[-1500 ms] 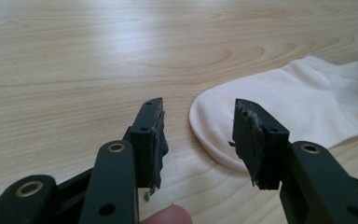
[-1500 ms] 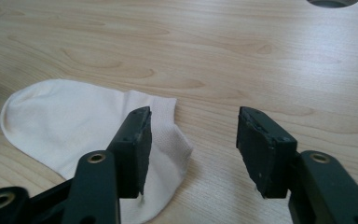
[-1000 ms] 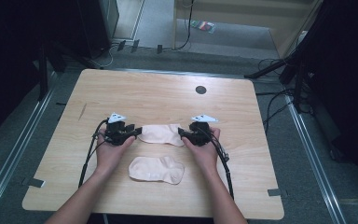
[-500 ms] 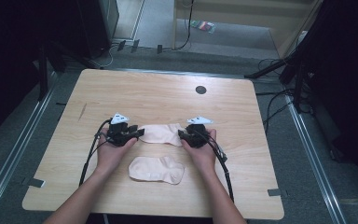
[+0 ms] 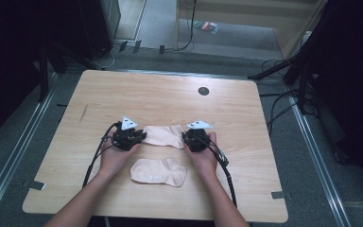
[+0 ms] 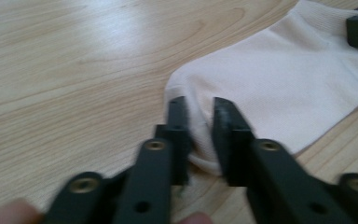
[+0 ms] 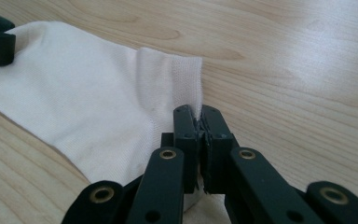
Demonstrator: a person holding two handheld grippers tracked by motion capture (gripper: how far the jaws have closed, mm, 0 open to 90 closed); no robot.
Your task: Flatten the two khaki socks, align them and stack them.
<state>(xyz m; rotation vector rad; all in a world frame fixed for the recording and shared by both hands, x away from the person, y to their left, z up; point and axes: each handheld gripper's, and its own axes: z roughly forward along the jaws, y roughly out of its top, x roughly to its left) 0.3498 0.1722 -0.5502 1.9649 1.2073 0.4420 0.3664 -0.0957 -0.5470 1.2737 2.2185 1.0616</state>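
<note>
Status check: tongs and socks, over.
Left tongs pinching far sock at toe, right tongs shut on its cuff. Both just closed. Near sock untouched. Nothing blocking.

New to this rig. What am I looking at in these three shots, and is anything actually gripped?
There is no robot arm here: a person holds a two-jaw gripper in each hand at a wooden table. The high view looks down from above the person's side. In it the left gripper and the right gripper sit at opposite ends of the farther sock. A second sock lies flat nearer the person, untouched.

The other two pictures come from cameras riding on the grippers, looking along their black jaws. In the left gripper view the jaws have just been closing and now pinch a fold at the rounded end of the sock. In the right gripper view the jaws have likewise closed, clamping the ribbed cuff edge. So both grippers hold the same sock, which lies on the table.
</note>
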